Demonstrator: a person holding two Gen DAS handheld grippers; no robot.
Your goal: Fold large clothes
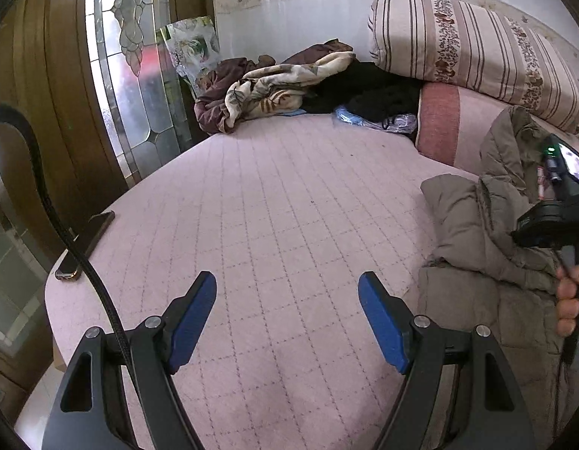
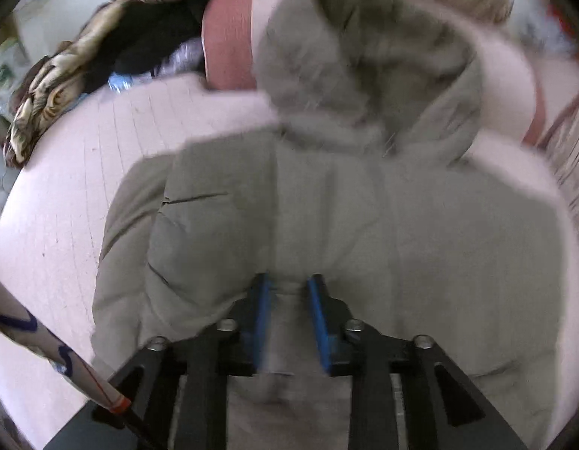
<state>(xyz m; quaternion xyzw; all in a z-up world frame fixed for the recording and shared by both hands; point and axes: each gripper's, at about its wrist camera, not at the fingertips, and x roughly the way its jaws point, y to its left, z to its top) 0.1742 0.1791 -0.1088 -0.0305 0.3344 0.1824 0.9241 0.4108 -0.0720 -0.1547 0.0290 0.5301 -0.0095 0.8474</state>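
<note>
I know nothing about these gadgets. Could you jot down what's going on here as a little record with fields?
Place: bed with pink quilted cover
Garment: grey-green hooded padded coat, lying on the bed
Left gripper: open, empty, above bare cover
Right gripper: pinching a fold of the coat
Also on bed: striped bolster, heap of blankets, phone at the edge

Open pink quilt (image 1: 289,206) ahead, jacket (image 1: 477,232) right, clothes pile (image 1: 274,86) behind
</note>
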